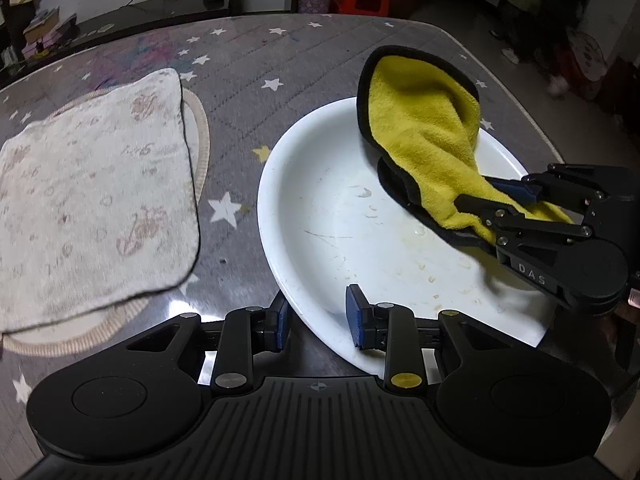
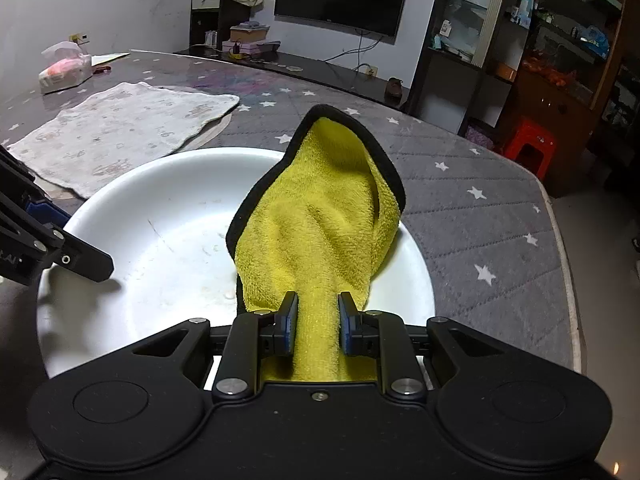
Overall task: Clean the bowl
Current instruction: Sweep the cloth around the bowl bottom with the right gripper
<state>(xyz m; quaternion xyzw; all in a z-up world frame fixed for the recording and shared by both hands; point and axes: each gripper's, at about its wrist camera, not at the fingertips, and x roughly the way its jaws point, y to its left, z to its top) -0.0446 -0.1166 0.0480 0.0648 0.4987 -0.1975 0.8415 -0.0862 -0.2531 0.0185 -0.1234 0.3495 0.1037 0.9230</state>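
A wide white bowl (image 1: 328, 216) sits on the grey star-patterned table, with smears and water drops on its bottom. My left gripper (image 1: 316, 316) straddles the near rim, one blue pad outside and one inside, shut on the bowl. A yellow cloth with black edging (image 1: 424, 128) lies across the bowl's far right side and hangs over the rim. My right gripper (image 2: 319, 320) is shut on the bunched end of the cloth (image 2: 316, 216), above the bowl (image 2: 160, 208). The left wrist view has the right gripper (image 1: 480, 196) coming in from the right. The right wrist view has the left gripper (image 2: 64, 236) at the bowl's left edge.
A beige patterned towel (image 1: 92, 192) lies flat on a round mat left of the bowl. A tissue pack (image 2: 64, 68) sits at the far left of the table. The table edge (image 2: 560, 240) runs close on the right, and a red stool (image 2: 528, 148) stands beyond it.
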